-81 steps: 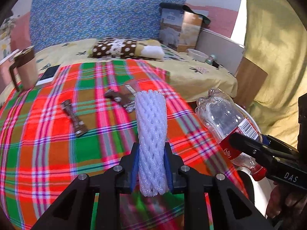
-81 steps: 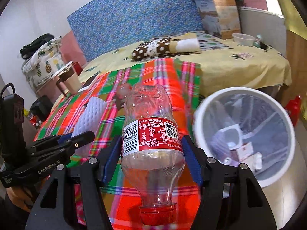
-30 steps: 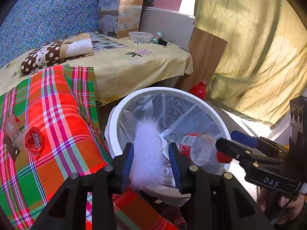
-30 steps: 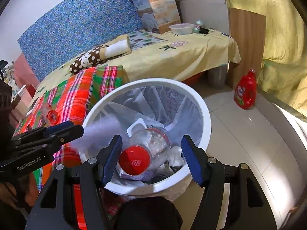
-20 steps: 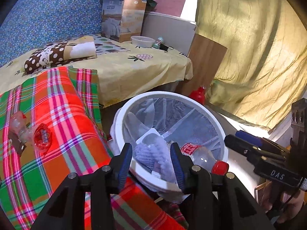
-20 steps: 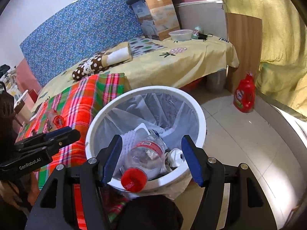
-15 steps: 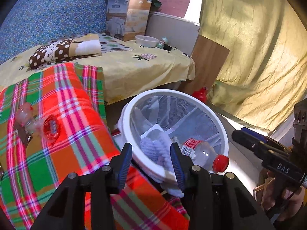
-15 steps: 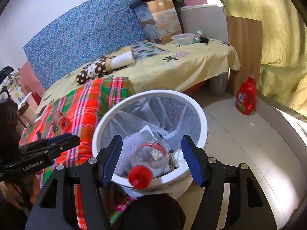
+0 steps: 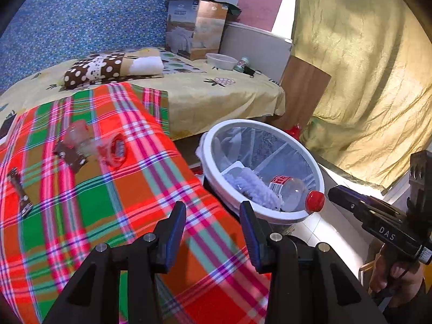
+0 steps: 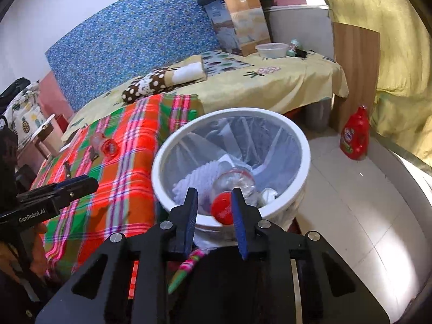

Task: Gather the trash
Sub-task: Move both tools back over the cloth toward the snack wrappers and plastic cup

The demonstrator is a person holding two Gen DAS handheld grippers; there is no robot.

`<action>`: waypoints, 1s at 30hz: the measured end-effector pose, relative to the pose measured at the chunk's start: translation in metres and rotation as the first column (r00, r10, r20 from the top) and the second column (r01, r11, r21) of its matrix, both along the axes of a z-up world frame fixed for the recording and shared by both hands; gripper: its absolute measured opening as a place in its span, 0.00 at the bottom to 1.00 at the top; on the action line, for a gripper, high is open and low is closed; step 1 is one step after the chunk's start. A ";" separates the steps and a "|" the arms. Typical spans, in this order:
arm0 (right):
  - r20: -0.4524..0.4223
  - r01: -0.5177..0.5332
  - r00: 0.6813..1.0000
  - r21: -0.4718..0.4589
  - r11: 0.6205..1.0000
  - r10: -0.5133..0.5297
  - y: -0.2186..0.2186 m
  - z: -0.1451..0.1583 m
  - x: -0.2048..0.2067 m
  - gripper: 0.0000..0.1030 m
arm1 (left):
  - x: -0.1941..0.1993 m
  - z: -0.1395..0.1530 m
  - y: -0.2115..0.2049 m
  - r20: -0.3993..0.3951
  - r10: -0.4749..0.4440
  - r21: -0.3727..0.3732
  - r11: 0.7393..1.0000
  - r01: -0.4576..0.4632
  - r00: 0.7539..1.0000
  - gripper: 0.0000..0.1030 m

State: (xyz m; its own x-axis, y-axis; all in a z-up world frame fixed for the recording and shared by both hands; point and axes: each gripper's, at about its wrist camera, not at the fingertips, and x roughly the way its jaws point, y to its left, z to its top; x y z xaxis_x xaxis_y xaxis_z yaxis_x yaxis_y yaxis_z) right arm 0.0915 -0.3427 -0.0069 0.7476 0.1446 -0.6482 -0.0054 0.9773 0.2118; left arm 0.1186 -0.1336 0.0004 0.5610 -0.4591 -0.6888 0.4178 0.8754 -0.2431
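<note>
1. Trash left to collect lies on the plaid blanket (image 9: 113,194) on the bed: one crushed clear bottle (image 9: 94,143) with red label, one brown wrapper (image 9: 70,156) touching it, and one small dark wrapper (image 9: 20,193) further to the left edge. So 3 pcs I can count; image is blurred there, maybe more.
2. The crushed bottle: judged very light, thin plastic, springy and a bit slippery. Best to take it across the flattened body, not at the label end, w/ moderate squeeze.
3. Wrappers: judged almost no weight, soft, flat on soft cloth. Need to pinch at a raised edge or twisted end; risk is to catch the blanket also.
4. The white bin (image 10: 302,140) w/ clear liner stands on the floor just beside the bed. Inside it: one white foam net (image 9: 253,186) and one clear bottle with red cap (image 10: 222,210), cap up near the rim, plus some white scraps (not countable).
5. Left gripper (image 9: 213,229): jaws apart, released, nothing between them; it is above the blanket edge near the bin.
6. Right gripper (image 10: 214,213): jaws are closing, about half shut, nothing gripped. The red cap only shows behind the gap, it sits in the bin.
7. Other items, no trash I think: 1 red detergent bottle (image 10: 355,137) on floor, 1 cardboard box (image 9: 195,35), 1 plastic bowl (image 9: 221,60).
</note>
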 end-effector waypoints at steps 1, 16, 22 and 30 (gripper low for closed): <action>0.006 -0.008 1.000 0.002 1.000 0.008 0.003 0.002 -0.001 0.27 | -0.003 0.001 0.005 0.005 0.013 -0.002 1.000 -0.013 1.000 0.40; 0.022 -0.180 0.983 0.012 0.984 0.180 0.059 0.008 0.005 0.27 | -0.031 0.010 0.069 0.049 0.171 0.013 0.985 -0.172 0.984 0.40; 0.020 -0.234 0.972 0.010 0.972 0.234 0.076 0.008 0.008 0.36 | -0.036 0.010 0.094 0.053 0.234 0.021 0.972 -0.235 0.971 0.40; 0.022 -0.295 0.955 -0.004 0.956 0.295 0.098 0.012 0.020 0.36 | -0.036 0.008 0.120 0.052 0.312 0.028 0.949 -0.313 0.949 0.40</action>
State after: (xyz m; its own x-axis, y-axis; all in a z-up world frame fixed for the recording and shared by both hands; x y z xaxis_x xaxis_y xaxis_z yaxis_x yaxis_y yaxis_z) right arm 0.1112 -0.2442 0.0054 0.6861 0.3602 -0.6321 -0.2979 0.9318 0.2076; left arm 0.0830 -0.0135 0.0089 0.7043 -0.2315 -0.6711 0.1322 0.9716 -0.1964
